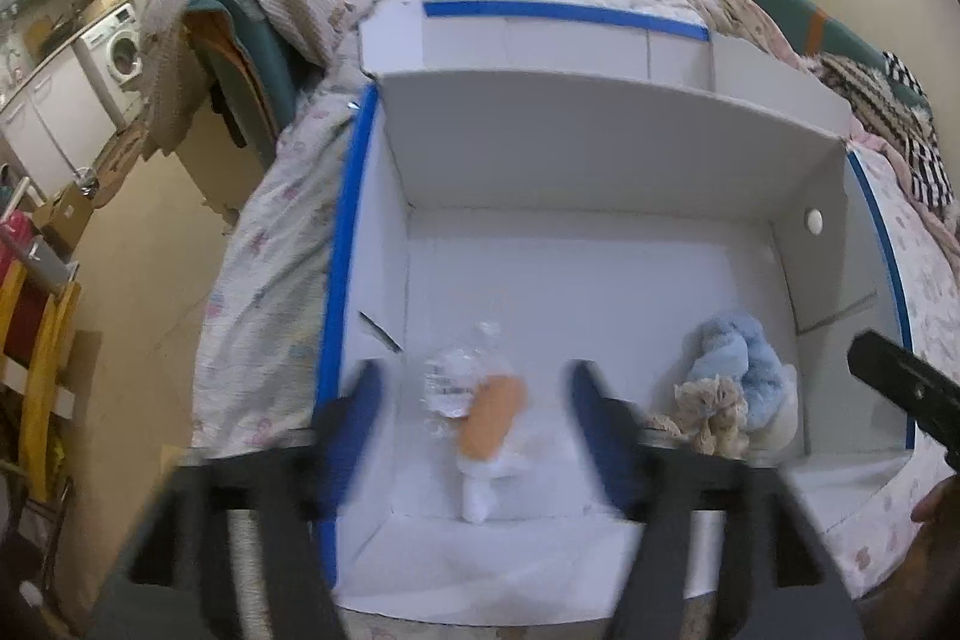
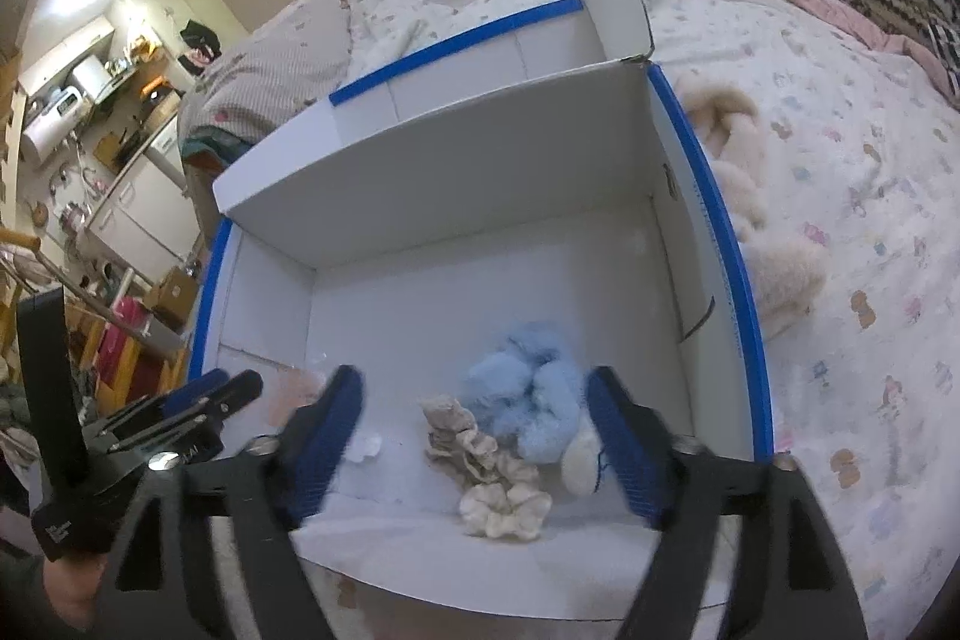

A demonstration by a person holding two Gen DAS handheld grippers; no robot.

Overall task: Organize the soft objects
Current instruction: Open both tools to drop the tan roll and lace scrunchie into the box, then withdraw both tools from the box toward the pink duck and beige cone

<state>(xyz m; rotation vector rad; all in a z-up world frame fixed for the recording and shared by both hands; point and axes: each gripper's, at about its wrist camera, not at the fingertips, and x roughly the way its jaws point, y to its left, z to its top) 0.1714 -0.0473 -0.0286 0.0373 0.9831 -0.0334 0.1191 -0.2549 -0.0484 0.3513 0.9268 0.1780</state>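
Both tongs spread wide and empty over the white box (image 2: 420, 148): left gripper (image 1: 474, 394) above the orange-and-white plush (image 1: 489, 430), right gripper (image 2: 474, 400) above the blue plush (image 2: 528, 394) inside it; light, squashy, best pinched mid-body.

One white cardboard box (image 1: 600, 148) with blue-taped edges sits on one bed (image 2: 840, 160). Inside it lie four soft things: one light blue plush toy (image 2: 534, 388), one beige ruffled scrunchie (image 2: 474, 436), one cream scrunchie (image 2: 504, 511), and one orange-and-white toy in clear wrap (image 1: 486, 424). One cream plush (image 2: 756, 208) lies outside, beside the box. Two tools are in view: the left (image 1: 474, 430) and the right (image 2: 474, 436).
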